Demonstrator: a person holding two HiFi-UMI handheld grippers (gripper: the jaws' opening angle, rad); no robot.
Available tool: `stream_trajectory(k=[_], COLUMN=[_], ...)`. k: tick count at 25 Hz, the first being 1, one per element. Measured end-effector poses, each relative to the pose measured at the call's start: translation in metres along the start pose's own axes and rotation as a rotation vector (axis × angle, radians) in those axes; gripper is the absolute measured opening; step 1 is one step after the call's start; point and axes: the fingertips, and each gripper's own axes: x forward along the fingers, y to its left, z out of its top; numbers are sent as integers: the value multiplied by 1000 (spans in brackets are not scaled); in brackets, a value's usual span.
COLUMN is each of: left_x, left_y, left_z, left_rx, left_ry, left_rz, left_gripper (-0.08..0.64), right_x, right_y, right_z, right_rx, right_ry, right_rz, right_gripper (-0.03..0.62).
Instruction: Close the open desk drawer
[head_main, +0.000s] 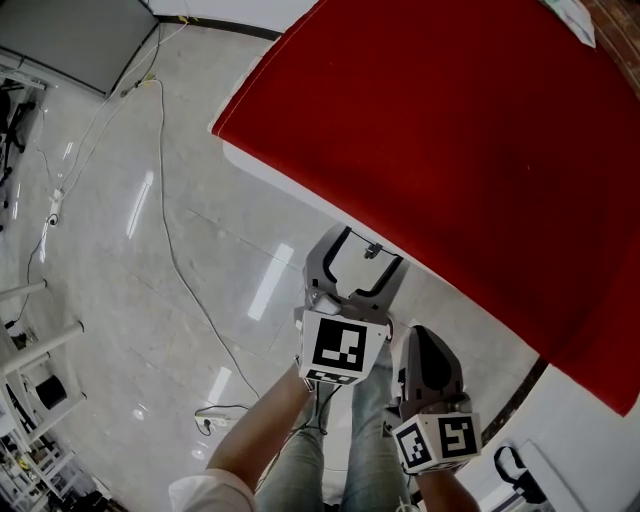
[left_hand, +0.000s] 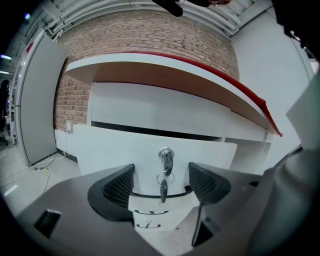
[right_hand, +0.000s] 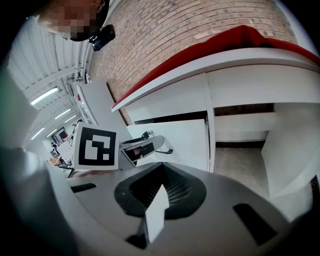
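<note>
My left tool (left_hand: 161, 183) has its jaws spread wide and clamps nothing. Straight ahead of it, framed in the gap, is the white front of the drawer (left_hand: 110, 150), which stands out from the body of the counter (left_hand: 150, 75) with a dark slit showing along its top edge. A round lock (left_hand: 165, 153) sits in the middle of that front, and a bunch of keys (left_hand: 164, 172) hangs from it right between the jaws. Lower in the same gap runs the thin dark curved handle (left_hand: 145, 195); I cannot tell whether the jaws touch it. Two lower drawers (left_hand: 150, 215) show beneath, each with a small handle.

From the right tool's camera, the right tool (right_hand: 162, 192) has its jaws brought together on nothing. It sits beside and behind the left one, whose marker cube fills the left of that view, with the drawer (right_hand: 185, 142) beyond it.

From the head camera, the left tool (head_main: 352, 262) points at the near edge of the counter, which is draped in a red cloth (head_main: 450, 130), while the right tool (head_main: 428, 350) hangs back, closer to my legs. A thin cable (head_main: 175, 260) trails across the glossy floor (head_main: 110, 330).
</note>
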Motion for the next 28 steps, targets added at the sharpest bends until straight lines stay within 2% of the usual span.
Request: stream_trajectory(k=[28], left_x=[11], left_y=[1], left_z=[4], left_rx=[10], left_ry=[-4], left_rz=[6], left_gripper=[337], right_x=[-7], right_y=[3], right_z=[3], right_rx=[15], right_ry=[-14], right_rz=[-11], right_gripper=[-2])
